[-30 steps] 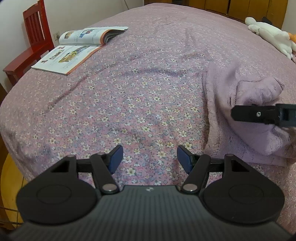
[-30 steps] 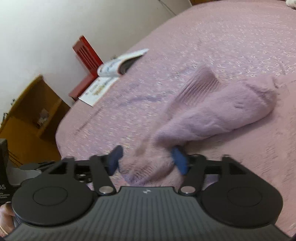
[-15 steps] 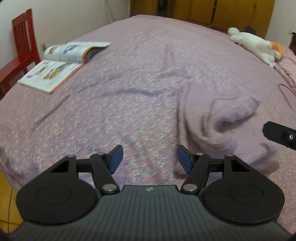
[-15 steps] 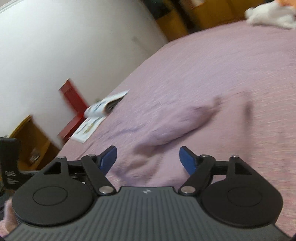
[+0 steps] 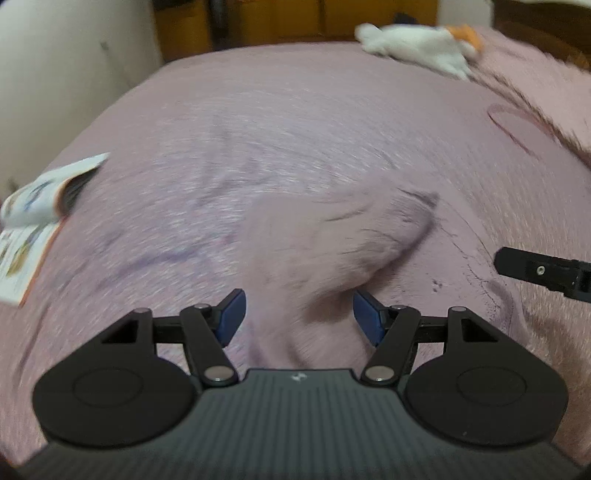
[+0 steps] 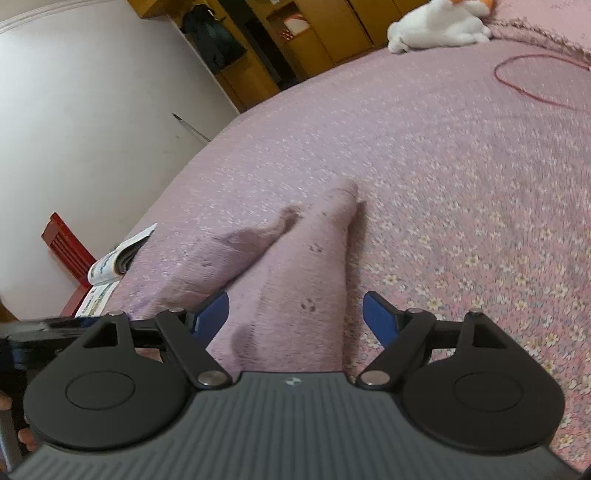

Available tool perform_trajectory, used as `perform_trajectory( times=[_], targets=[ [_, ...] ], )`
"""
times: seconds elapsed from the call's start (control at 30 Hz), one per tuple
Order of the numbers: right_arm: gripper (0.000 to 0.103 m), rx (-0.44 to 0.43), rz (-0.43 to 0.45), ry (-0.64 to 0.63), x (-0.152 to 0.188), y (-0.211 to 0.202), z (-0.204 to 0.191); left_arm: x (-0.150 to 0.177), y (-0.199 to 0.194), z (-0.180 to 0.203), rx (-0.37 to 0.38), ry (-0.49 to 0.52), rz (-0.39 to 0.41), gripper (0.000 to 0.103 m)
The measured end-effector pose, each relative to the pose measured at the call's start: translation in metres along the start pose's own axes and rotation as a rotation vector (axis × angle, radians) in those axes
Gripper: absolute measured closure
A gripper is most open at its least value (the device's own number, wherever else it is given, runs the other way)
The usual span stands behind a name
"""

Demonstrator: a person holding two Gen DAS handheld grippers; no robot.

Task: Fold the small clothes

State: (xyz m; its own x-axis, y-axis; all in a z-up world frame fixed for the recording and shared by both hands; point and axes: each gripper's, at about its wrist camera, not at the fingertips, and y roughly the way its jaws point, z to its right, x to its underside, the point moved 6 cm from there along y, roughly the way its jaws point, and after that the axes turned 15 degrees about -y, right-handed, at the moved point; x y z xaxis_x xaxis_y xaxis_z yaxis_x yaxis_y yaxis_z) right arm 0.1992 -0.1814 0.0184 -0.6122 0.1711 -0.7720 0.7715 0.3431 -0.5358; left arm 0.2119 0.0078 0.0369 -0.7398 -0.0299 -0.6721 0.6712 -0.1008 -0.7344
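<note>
Pink floral bedspread (image 5: 295, 122) fills my left wrist view, blurred all over. Directly ahead I see the lilac knit garment (image 5: 332, 251), lying bunched on the cover, its near end running down between my fingers. My left gripper (image 5: 298, 320) has its blue pads spread wide, nothing pinched; whether the cloth touches either pad I can't tell through the blur. Off to the left edge an open picture book (image 5: 33, 229) lies flat on the bed, well apart from the garment. Far back sits a white plush toy (image 5: 417, 44), with a thin red cord (image 5: 513, 133) looping on the cover to the right. One black finger of the right gripper (image 5: 543, 271) pokes in from the right edge, beside the garment. Bare bedspread lies between the garment and the book, and more behind it up to the toy

Over to the right wrist view, sharper. Same bedspread (image 6: 461, 184), and the garment (image 6: 295, 280) stretches away from me as a long narrow strip with a second flap splaying left. My right gripper (image 6: 295, 317) is spread open too, pads on either side of the strip, gripping nothing. Flowered cover to the right of the strip is bare up to the red cord (image 6: 532, 92) and the plush toy (image 6: 439, 26). On the left the bed's edge curves off toward a white wall (image 6: 92, 129), with the book (image 6: 114, 266) near that edge and a red chair (image 6: 66, 247) just past it. Wooden cabinets (image 6: 295, 40) stand at the far end
</note>
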Motion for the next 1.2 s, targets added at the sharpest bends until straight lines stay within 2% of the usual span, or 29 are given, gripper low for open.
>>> perform_trajectory(
  times=[0.1, 0.2, 0.27, 0.4, 0.53, 0.6, 0.7, 0.77, 0.87, 1.0, 1.03, 1.2],
  targets=[
    [0.017, 0.009, -0.009, -0.013, 0.004, 0.011, 0.000, -0.002, 0.020, 0.020, 0.035, 0.050, 0.002, 0.037],
    [0.016, 0.032, -0.006, -0.062, 0.004, 0.023, -0.005, -0.006, 0.034, 0.029, -0.002, 0.072, 0.067, 0.039],
    [0.016, 0.051, -0.001, -0.099, 0.004, 0.028, -0.008, -0.007, 0.038, 0.029, -0.013, 0.080, 0.089, 0.089],
    [0.017, 0.009, -0.004, -0.154, 0.001, 0.043, -0.022, -0.014, 0.033, 0.010, 0.008, -0.021, 0.114, 0.090],
    [0.016, -0.015, 0.010, -0.246, -0.007, 0.048, -0.053, -0.023, 0.030, -0.021, 0.000, -0.124, 0.129, 0.090],
    [0.016, -0.013, 0.014, -0.320, -0.009, 0.049, -0.071, -0.024, 0.037, -0.042, -0.025, -0.186, 0.116, 0.090],
    [0.015, 0.038, 0.000, -0.407, -0.006, 0.052, -0.087, -0.020, 0.051, -0.061, -0.016, -0.273, 0.051, 0.081],
    [0.014, 0.055, -0.009, -0.432, -0.002, 0.054, -0.090, -0.018, 0.053, -0.064, -0.033, -0.277, 0.048, 0.062],
    [0.014, 0.062, -0.021, -0.440, 0.003, 0.055, -0.089, -0.016, 0.049, -0.062, -0.076, -0.230, 0.072, 0.047],
    [0.014, 0.054, -0.026, -0.409, 0.006, 0.048, -0.084, -0.011, 0.037, -0.065, -0.063, -0.246, 0.051, 0.046],
    [0.014, 0.055, -0.028, -0.396, 0.006, 0.045, -0.083, -0.011, 0.034, -0.064, -0.049, -0.259, 0.038, 0.049],
    [0.013, 0.028, -0.007, -0.290, 0.009, 0.021, -0.075, 0.001, 0.001, -0.054, 0.067, -0.261, 0.018, 0.048]
  ],
)
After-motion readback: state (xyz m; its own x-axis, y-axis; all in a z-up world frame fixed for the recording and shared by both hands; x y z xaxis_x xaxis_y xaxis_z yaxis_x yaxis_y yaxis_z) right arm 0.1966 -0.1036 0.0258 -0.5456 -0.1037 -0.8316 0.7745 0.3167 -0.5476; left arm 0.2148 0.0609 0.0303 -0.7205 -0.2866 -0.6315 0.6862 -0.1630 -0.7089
